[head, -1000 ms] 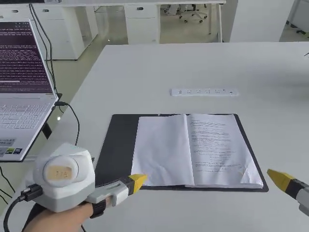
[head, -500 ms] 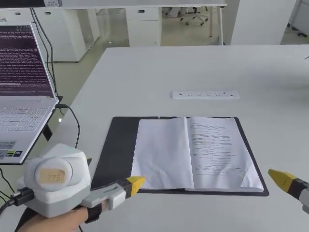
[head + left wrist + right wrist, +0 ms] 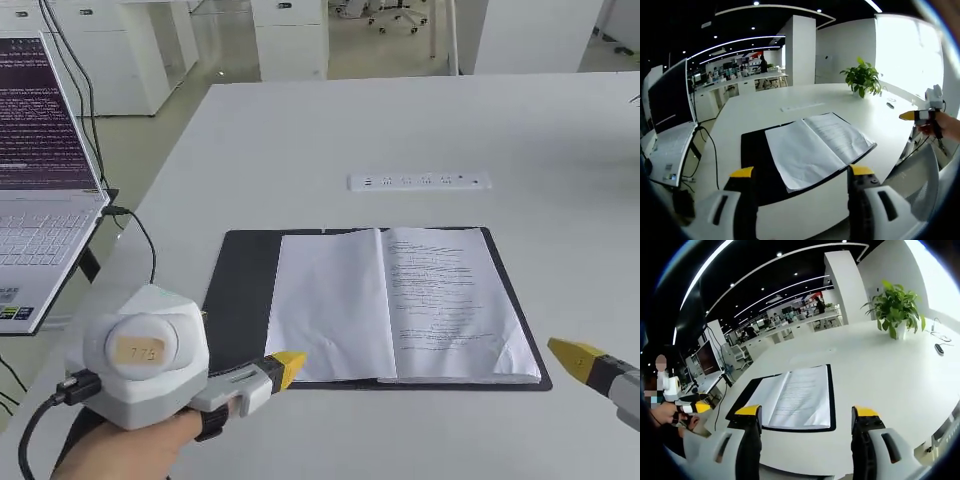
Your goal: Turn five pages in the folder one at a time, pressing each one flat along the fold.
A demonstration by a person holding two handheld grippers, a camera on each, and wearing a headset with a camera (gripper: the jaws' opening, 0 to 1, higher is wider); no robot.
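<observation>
Left gripper (image 3: 285, 366) is held jaws apart at the near-left edge of the folder (image 3: 240, 290). Right gripper (image 3: 574, 358) is held likewise, near-right. Neither has been moved since.

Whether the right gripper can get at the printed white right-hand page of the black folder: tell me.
Probably yes: the right gripper hangs open off the black folder's near right corner, with bare white table between it and the printed page.
</observation>
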